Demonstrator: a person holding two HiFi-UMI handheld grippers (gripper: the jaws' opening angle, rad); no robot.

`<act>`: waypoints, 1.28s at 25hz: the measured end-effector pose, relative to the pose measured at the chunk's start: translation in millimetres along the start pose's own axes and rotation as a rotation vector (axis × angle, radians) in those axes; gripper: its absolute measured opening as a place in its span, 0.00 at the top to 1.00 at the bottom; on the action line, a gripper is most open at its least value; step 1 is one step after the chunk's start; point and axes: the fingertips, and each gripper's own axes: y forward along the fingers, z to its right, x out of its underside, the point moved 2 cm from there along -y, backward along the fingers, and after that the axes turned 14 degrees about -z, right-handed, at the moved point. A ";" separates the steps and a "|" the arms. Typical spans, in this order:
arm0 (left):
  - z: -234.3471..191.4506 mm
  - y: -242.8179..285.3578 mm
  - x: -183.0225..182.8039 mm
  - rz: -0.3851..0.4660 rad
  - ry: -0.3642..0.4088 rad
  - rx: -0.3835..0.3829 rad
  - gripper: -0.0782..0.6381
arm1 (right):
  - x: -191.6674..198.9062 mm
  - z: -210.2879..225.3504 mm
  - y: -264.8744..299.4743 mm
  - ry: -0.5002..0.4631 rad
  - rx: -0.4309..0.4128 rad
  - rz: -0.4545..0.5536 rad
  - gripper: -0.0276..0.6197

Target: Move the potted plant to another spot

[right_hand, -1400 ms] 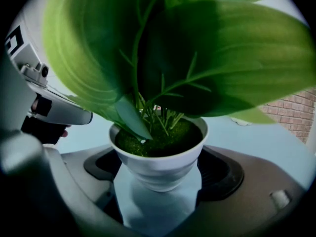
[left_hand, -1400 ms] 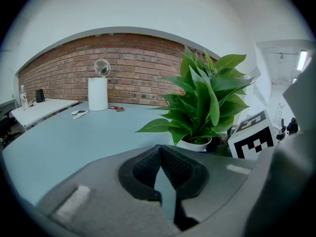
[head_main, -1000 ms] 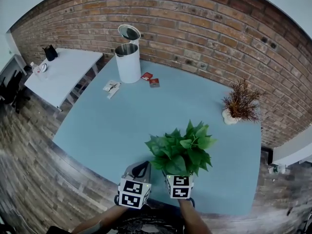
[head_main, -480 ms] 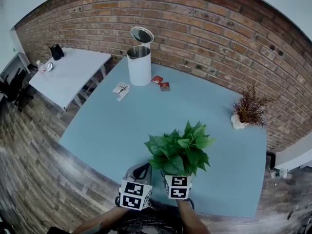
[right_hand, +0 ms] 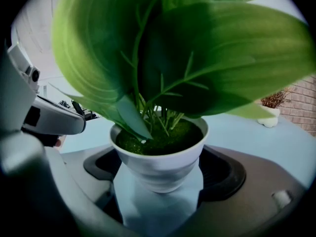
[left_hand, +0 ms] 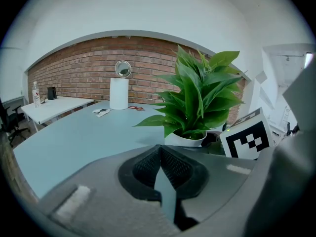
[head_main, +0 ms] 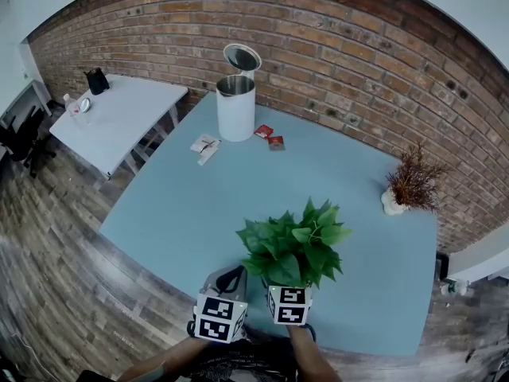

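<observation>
The potted plant (head_main: 294, 243) has broad green leaves and a small white pot (right_hand: 160, 164). It is near the front edge of the light blue table (head_main: 191, 213). My right gripper (head_main: 288, 289) is shut on the pot, one dark pad on each side of it (right_hand: 158, 174). In the head view the leaves hide the pot and the jaws. My left gripper (head_main: 227, 281) is just left of the plant, shut with its pads together and nothing between them (left_hand: 160, 154). The plant (left_hand: 197, 98) shows at the right in the left gripper view.
A white bin (head_main: 236, 106) with its lid up stands at the table's far edge by the brick wall. Small red packets (head_main: 270, 138) and white papers (head_main: 205, 146) lie near it. A dried reddish plant (head_main: 409, 185) stands far right. A white side table (head_main: 119, 118) is at the left.
The bin, packets and dried plant have drifted right and slightly down in the head view. Both grippers and the green plant keep their places in the picture.
</observation>
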 end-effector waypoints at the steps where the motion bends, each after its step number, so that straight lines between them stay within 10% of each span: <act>1: 0.7 0.3 0.3 0.001 0.000 0.003 0.89 | -0.1 -0.2 -0.3 0.001 -0.004 0.000 0.21; 16: 29.1 4.7 8.5 0.003 -0.021 0.069 0.89 | 22.6 -0.6 -45.6 0.049 -0.006 -0.021 0.22; 32: 115.7 11.3 4.2 0.016 0.076 0.114 0.89 | 34.7 34.9 -129.5 0.087 -0.006 0.032 0.60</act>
